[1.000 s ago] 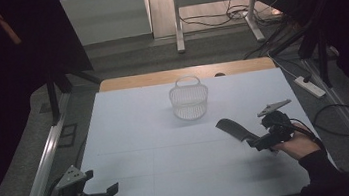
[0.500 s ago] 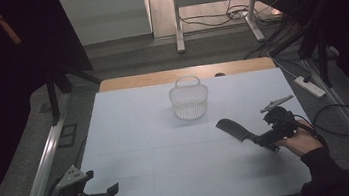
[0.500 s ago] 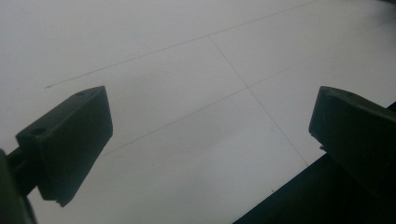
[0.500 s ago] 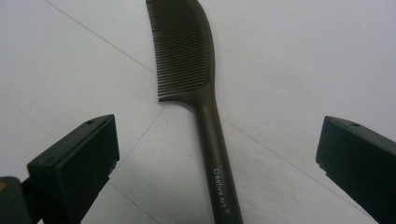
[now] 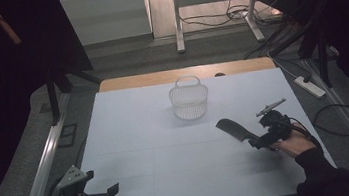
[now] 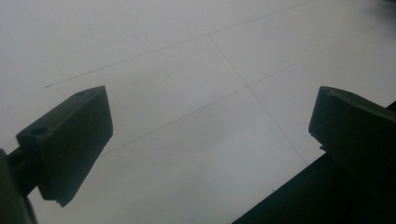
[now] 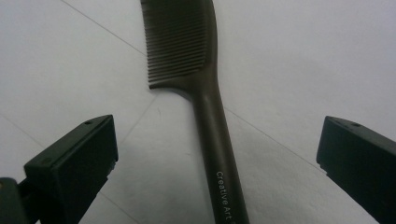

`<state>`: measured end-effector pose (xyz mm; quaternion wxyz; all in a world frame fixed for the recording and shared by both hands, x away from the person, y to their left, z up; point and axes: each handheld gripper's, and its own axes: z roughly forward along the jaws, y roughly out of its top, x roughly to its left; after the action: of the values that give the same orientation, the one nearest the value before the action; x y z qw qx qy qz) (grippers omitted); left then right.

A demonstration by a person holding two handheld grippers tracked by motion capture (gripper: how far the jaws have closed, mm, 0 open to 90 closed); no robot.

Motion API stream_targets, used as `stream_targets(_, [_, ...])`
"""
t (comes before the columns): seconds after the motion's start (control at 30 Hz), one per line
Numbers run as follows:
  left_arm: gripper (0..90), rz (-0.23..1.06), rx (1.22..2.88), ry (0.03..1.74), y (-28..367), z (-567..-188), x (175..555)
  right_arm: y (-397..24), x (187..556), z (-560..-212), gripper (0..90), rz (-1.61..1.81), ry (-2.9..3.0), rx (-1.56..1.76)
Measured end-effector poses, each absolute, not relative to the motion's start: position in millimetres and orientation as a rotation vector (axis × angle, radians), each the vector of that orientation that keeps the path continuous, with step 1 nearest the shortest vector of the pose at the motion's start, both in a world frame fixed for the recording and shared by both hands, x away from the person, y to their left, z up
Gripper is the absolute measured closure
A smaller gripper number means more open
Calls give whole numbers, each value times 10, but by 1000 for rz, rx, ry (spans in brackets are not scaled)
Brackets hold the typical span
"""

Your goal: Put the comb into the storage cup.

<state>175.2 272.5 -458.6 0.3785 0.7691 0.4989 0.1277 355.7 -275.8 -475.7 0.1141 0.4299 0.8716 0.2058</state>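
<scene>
A dark brown comb point(image 5: 230, 128) lies flat on the white table point(image 5: 136, 133), right of centre. My right gripper point(image 5: 257, 141) is open at the comb's handle end. In the right gripper view the comb point(image 7: 180, 42) runs up the middle, its handle between the two spread jaws of that gripper point(image 7: 217, 140), which do not touch it. My left gripper point(image 5: 104, 188) is open at the near left corner. In the left gripper view that gripper point(image 6: 210, 121) frames only bare table near its front edge. A clear wire basket point(image 5: 189, 98) stands upright at the back centre.
A strip of wooden tabletop point(image 5: 160, 77) shows beyond the white sheet. A white power strip point(image 5: 309, 86) and a looped cable point(image 5: 341, 120) lie on the floor to the right. Metal rails run along both sides of the table.
The right gripper has shifted only slightly at the comb's handle. The comb, the basket and the left gripper have stayed where they were.
</scene>
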Motion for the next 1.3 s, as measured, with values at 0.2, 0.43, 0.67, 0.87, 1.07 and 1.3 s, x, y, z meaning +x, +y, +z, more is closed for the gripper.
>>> stream_targets(0.2, [7,323,1961,1277,2727,-4588,1751,-2770,3577,-4854,0,569,2569,1253])
stream_targets(0.43, [7,324,1963,1275,2726,-4588,1752,-2780,3599,-4991,0,506,2589,1234])
stream_targets(0.67, [7,323,1961,1276,2726,-4588,1751,-2770,3613,-5088,0,460,2615,1216])
stream_targets(0.87, [7,322,1961,1276,2727,-4589,1752,-2785,3624,-5093,0,465,2622,1240])
stream_targets(1.07, [7,319,1962,1276,2727,-4589,1753,-2783,3627,-5090,0,455,2623,1251])
stream_targets(1.3, [7,319,1962,1277,2727,-4590,1753,-2787,3614,-5029,181,467,2635,1246])
